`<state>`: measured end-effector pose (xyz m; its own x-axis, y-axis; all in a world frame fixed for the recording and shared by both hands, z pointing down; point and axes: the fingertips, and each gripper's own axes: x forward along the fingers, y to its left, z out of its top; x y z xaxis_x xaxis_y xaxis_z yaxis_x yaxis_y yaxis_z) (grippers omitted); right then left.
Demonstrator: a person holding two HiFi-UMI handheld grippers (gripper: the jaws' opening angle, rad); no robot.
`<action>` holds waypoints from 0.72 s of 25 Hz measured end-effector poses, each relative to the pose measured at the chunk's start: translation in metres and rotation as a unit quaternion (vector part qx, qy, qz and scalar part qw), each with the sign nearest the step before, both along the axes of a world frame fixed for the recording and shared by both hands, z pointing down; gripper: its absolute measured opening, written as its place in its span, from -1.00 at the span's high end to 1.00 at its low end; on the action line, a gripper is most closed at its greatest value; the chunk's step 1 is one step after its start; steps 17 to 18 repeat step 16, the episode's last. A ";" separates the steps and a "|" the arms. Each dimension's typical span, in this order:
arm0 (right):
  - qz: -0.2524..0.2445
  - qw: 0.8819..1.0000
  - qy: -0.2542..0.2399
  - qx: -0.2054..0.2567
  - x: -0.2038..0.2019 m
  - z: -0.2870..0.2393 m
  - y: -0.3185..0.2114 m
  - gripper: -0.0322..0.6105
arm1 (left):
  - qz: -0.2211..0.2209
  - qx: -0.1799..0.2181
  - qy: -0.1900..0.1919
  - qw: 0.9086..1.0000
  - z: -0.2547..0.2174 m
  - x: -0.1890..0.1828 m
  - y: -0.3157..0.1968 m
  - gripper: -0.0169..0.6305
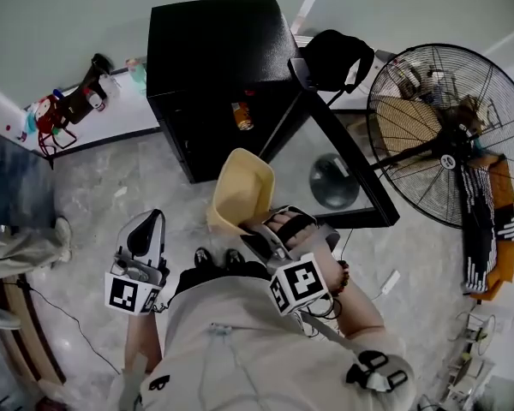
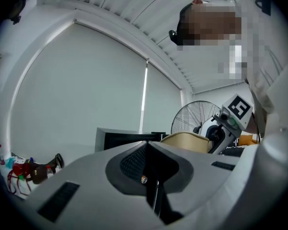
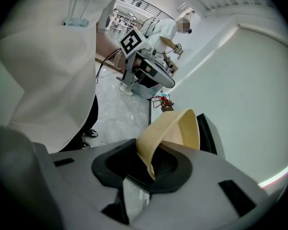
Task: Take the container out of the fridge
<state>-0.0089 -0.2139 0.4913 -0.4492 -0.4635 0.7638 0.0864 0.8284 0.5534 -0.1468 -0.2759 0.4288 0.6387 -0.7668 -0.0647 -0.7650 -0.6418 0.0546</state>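
Note:
A beige plastic container (image 1: 240,191) hangs tilted above the floor in front of the black mini fridge (image 1: 214,50), whose door (image 1: 343,157) stands wide open to the right. My right gripper (image 1: 274,229) is shut on the container's near rim. In the right gripper view the beige wall (image 3: 175,128) is pinched between the pads of that gripper (image 3: 151,164). My left gripper (image 1: 146,234) is lower left of the container, apart from it, jaws together and holding nothing. The left gripper view shows the closed left gripper (image 2: 149,169) and the container (image 2: 187,140) beyond.
An orange bottle (image 1: 242,116) stays inside the fridge. A large floor fan (image 1: 445,135) stands at the right, beyond the door. A black bag (image 1: 334,58) lies behind the fridge. Toys (image 1: 68,105) sit on a white ledge at the left. The person's shoes (image 1: 214,257) are below the container.

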 end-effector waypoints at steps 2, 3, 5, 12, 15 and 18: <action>-0.001 1.000 0.001 0.002 -0.001 -0.001 -0.002 0.60 | -0.004 0.001 0.001 1.000 -0.001 -0.003 -0.001 0.92; -0.002 1.000 0.002 0.003 -0.001 -0.002 -0.003 0.60 | -0.005 0.002 0.002 1.000 -0.001 -0.003 -0.002 0.92; -0.002 1.000 0.005 0.007 0.000 -0.002 -0.005 0.60 | -0.006 0.006 0.002 1.000 -0.003 -0.003 -0.002 0.92; -0.001 1.000 0.008 0.018 0.005 -0.007 -0.007 0.60 | -0.005 0.006 -0.004 1.000 -0.003 -0.003 0.002 0.92; 0.001 1.000 0.011 0.021 0.008 -0.008 -0.006 0.60 | -0.011 0.007 -0.009 1.000 -0.004 -0.006 0.003 0.92; 0.002 1.000 0.012 0.021 0.009 -0.009 -0.006 0.60 | -0.014 0.006 -0.011 1.000 -0.004 -0.008 0.003 0.92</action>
